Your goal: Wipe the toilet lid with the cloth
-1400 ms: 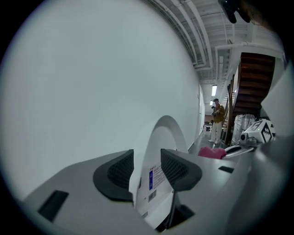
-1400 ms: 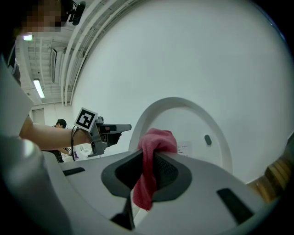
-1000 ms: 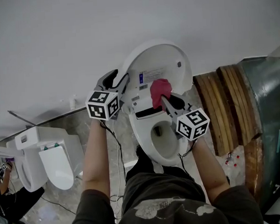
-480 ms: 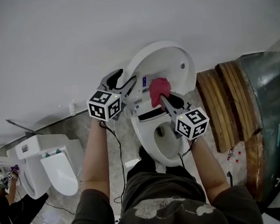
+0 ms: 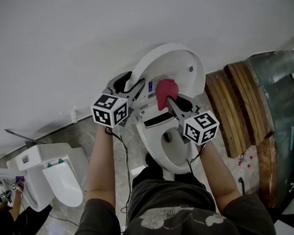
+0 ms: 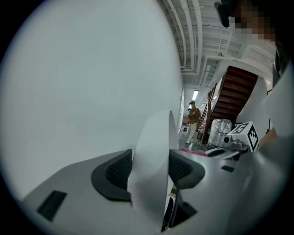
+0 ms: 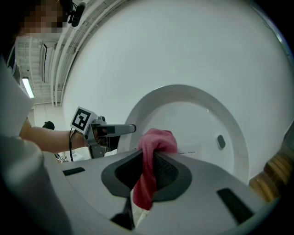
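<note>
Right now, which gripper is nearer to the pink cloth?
Right. The right gripper grips the cloth itself; the left gripper, jaws just opening, straddles the toilet lid rim, apart from the cloth.

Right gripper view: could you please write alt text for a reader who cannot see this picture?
The right gripper is shut on a pink cloth, held in front of the raised white toilet lid. At the left, the left gripper, whose jaws have just been opening, has the lid's edge between them.
</note>
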Demonstrator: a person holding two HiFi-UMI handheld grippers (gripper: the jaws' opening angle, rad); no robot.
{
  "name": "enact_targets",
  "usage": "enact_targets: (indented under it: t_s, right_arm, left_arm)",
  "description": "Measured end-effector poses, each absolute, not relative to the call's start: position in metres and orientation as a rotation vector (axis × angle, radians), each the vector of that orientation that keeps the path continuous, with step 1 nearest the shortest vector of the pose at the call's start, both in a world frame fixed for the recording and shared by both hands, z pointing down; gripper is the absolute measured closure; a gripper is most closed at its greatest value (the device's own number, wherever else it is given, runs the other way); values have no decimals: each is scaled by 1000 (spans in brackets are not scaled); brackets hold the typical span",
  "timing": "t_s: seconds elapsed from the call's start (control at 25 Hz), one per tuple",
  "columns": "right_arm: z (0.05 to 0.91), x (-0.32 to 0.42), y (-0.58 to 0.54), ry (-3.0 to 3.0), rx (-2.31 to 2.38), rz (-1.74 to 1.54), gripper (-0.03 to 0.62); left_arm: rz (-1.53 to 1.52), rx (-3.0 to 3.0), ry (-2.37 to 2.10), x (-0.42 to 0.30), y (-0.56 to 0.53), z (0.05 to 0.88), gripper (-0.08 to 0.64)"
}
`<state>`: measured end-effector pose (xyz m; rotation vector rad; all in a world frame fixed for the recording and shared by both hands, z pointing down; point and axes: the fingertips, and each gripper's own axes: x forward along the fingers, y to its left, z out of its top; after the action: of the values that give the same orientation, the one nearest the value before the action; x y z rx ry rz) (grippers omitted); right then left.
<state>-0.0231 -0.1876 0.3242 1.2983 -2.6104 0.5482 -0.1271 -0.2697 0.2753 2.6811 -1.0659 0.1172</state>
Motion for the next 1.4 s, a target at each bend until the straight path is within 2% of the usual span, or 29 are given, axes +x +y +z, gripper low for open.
enact_targets:
  t_s: [0.4, 1.4]
  right_arm:
    - [327, -11, -157, -2645, 1248, 570, 549]
    - [348, 79, -39, -2689, 1020, 570, 549]
  left_arm:
    - [128, 2657, -1156, -120, -236, 273, 316]
    - [249, 2593, -1463, -75, -103, 284, 313]
